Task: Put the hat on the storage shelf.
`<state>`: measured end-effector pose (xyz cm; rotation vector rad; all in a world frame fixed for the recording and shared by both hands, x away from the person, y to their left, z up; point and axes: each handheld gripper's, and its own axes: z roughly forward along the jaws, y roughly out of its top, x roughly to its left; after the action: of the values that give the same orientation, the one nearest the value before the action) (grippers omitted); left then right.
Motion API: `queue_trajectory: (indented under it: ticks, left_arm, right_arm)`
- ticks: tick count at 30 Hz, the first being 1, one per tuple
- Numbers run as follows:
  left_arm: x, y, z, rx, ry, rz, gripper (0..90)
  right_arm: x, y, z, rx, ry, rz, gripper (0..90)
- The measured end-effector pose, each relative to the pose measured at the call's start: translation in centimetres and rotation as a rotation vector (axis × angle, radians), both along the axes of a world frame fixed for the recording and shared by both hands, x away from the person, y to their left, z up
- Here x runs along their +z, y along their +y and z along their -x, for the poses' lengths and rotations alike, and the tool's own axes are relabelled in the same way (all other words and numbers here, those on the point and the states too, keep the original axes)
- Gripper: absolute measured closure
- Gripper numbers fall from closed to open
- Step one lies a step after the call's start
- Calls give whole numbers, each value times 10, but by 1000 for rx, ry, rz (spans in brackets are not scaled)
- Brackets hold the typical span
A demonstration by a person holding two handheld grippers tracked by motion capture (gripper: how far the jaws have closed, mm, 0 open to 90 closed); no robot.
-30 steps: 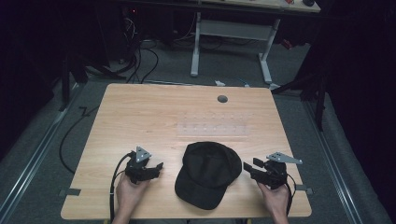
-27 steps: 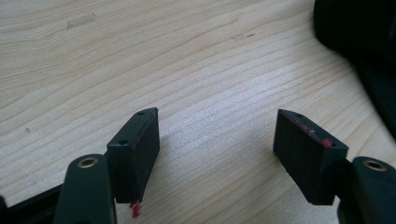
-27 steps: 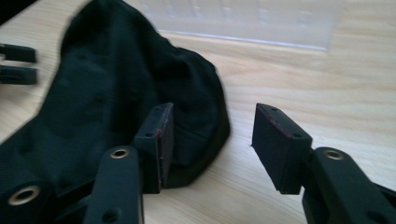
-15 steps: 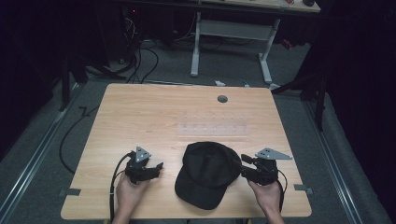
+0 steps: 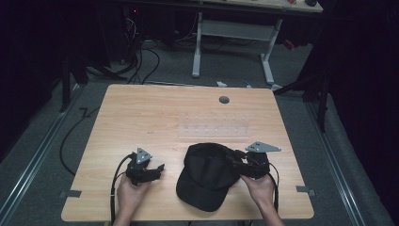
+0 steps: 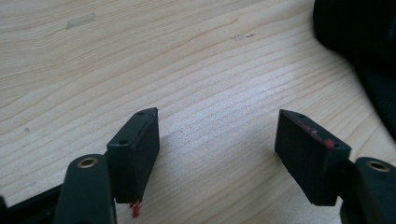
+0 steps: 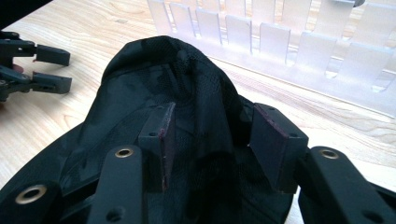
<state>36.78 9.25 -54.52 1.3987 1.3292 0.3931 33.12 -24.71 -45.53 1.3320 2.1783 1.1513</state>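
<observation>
A black cap (image 5: 207, 181) lies on the wooden table (image 5: 141, 113) near its front edge, brim toward the person. My right gripper (image 5: 234, 160) reaches in from the cap's right side and lies over its crown. In the right gripper view the right gripper (image 7: 212, 135) has a raised fold of the cap (image 7: 140, 93) between its jaws; the jaws have just been opening, and the pads (image 7: 268, 140) stand apart from the fold. My left gripper (image 5: 159, 169) rests to the left of the cap, open. Its jaws (image 6: 217, 140) frame bare wood, with the cap's edge (image 6: 359, 37) at the far right.
A clear plastic rack with several slots (image 5: 216, 129) lies flat just behind the cap and stands close ahead in the right gripper view (image 7: 299, 42). A grey cable grommet (image 5: 224, 100) sits near the table's far edge. Cables trail from both grippers toward the front edge.
My right gripper has moved left from beside the cap onto its crown, and cap fabric now lies between its jaws. The left gripper has stayed where it was.
</observation>
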Motion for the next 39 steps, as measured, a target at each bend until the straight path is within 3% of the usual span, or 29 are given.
queue_trajectory:
  ticks: [6, 13, 23, 39]
  left_arm:
    - [0, 0, 0, 0, 0, 0, 307]
    - [0, 0, 0, 1, -3, -4, 307]
    - [0, 0, 0, 1, -3, -5, 307]
    - [0, -1, 0, 0, -4, -9, 307]
  right_arm:
    - [-3, 6, -11, -11, 30, 11, 522]
    - [-6, 7, -17, -15, 26, 9, 550]
    - [-12, 7, -22, -8, 66, 3, 599]
    - [-14, 8, -23, 25, 93, -4, 791]
